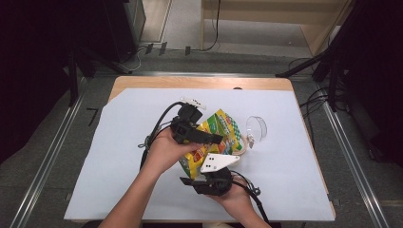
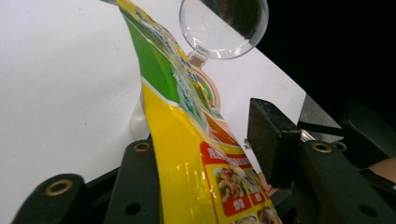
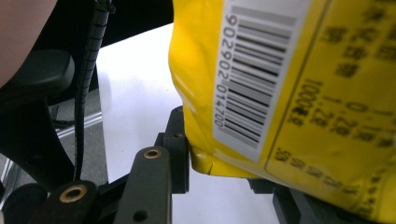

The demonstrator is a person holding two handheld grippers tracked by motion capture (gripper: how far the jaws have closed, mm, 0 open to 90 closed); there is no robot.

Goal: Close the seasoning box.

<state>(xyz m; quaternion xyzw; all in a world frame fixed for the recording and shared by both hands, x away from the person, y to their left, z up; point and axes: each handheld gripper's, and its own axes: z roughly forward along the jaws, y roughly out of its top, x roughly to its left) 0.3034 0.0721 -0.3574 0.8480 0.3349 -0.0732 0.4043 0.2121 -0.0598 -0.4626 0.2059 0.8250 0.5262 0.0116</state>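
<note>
Holding centre frame above the white table sheet (image 1: 119,156): yellow-green snack bag (image 1: 219,130), between both grippers. Left gripper (image 1: 214,138) jaws part-open around the bag; one jaw lies against the film, the other pad (image 2: 268,140) stands clear. Right gripper (image 1: 187,181) jaws clamp the bag's bottom corner (image 3: 205,161). Clear plastic scoop (image 1: 256,128) lies just right of the bag.

We record a packet (image 1: 216,137) in glossy yellow with green bands, red and orange picture panels, and a white barcode label with black bars. The cup (image 1: 257,128) is clear. The table sheet (image 1: 119,156) is plain white.
</note>
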